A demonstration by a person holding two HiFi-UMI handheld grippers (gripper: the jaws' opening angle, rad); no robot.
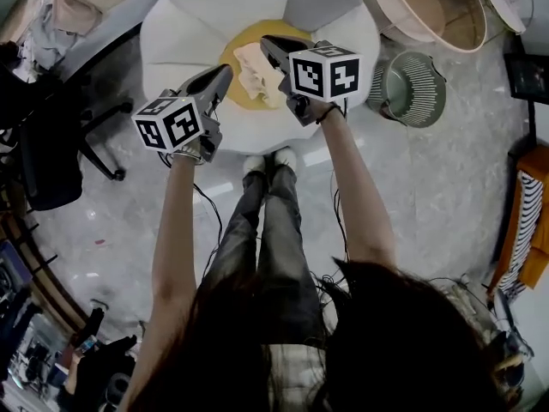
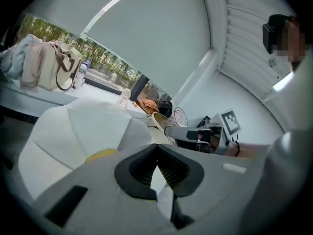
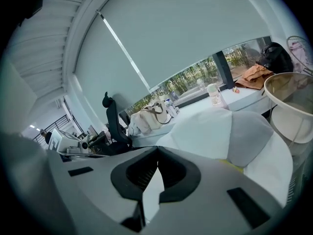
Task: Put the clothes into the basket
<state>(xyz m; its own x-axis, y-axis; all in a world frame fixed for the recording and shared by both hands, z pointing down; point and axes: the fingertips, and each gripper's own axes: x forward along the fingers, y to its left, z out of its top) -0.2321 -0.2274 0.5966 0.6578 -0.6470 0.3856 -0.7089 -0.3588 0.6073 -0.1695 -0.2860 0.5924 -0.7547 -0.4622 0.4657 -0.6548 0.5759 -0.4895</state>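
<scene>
Cream garment lies crumpled on the yellow centre of a white flower-shaped cushion. It is not in the grey slatted basket, which stands on the floor to the right. Left gripper and right gripper flank the garment from above. Both have their jaws closed tip to tip, with nothing held.

Room surroundings
White petal-shaped pouf, black office chair left of it; beige handbag, perhaps on a windowsill.
</scene>
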